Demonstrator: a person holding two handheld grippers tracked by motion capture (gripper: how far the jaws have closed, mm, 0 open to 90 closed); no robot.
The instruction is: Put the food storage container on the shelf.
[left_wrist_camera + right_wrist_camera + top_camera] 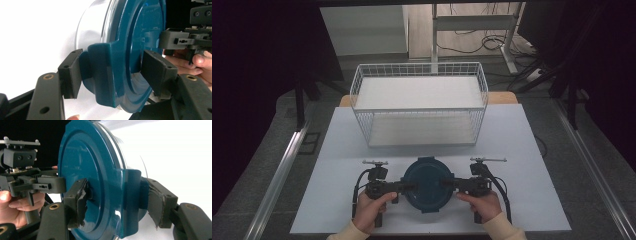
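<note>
Both the left gripper (pixel 408 187) and right gripper (pixel 447 184) clamp their jaws on the blue-lidded container (pixel 428 184) above the desk (pixel 522 150); uneven pulling could pop 1 latch tab free.

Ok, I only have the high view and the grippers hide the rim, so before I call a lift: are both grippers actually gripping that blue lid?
Observer: The right gripper is. Its fingers clamp a latch tab on the lid.
Operator: And the left?
Observer: The left gripper straddles the opposite tab. One finger touches it, but I can't confirm the other's contact with the lid.
Operator: Anything under the lid?
Observer: A clear bowl; the lid sits on it.
</note>
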